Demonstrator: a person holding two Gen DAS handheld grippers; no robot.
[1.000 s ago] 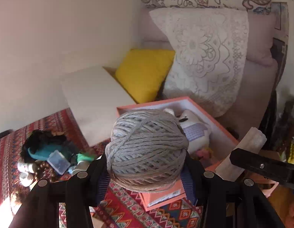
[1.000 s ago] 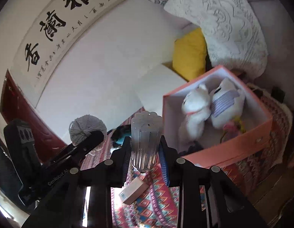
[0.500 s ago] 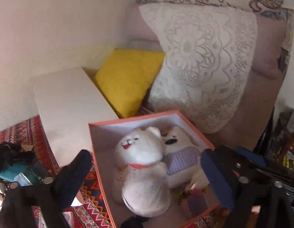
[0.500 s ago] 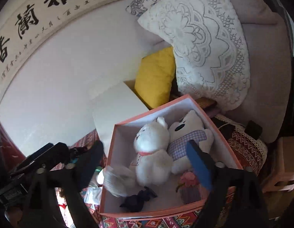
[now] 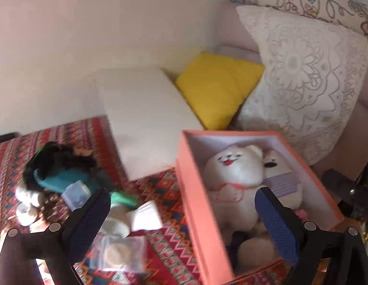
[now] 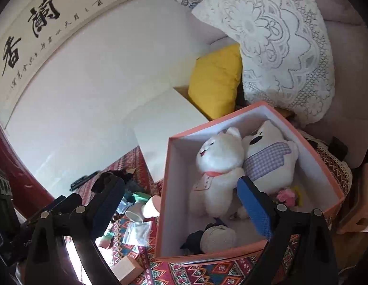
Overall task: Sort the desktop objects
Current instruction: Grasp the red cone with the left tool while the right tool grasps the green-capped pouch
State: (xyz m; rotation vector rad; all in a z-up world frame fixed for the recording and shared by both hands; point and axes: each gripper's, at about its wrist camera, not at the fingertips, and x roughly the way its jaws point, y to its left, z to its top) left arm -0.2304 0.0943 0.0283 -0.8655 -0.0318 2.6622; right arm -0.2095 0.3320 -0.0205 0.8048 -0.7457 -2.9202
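Both claws are hanging spread wide and gripping nothing above a tabletop covered with a patterned red cloth (image 5: 93, 130). The left claw (image 5: 181, 216) is straddling the near left wall of the orange box (image 5: 196, 190), one finger over the loose clutter, the other over the box's inside. The right claw (image 6: 181, 204) is standing the same way, its blue-padded finger (image 6: 255, 209) over the toys.

Inside the box, a white bear (image 6: 217, 166) and a dog (image 6: 272, 156) in a checked purple top are lying side by side, touching. The yarn ball (image 6: 217, 237) is sitting in the box's near corner, just beside a dark bundle (image 6: 192, 239). A small pink flower (image 6: 287, 194) is lying near the dog, by the right wall.

Left of the box, on the cloth, a heap is lying: a black and teal bundle (image 5: 58, 168), a clear plastic case (image 5: 75, 193), a pale cup (image 6: 152, 206), a clear bag (image 5: 119, 254) and a small carton (image 6: 127, 269). A white board (image 5: 146, 118) is leaning behind the box, beside a yellow cushion (image 5: 217, 90) and a lace pillow (image 5: 302, 76).
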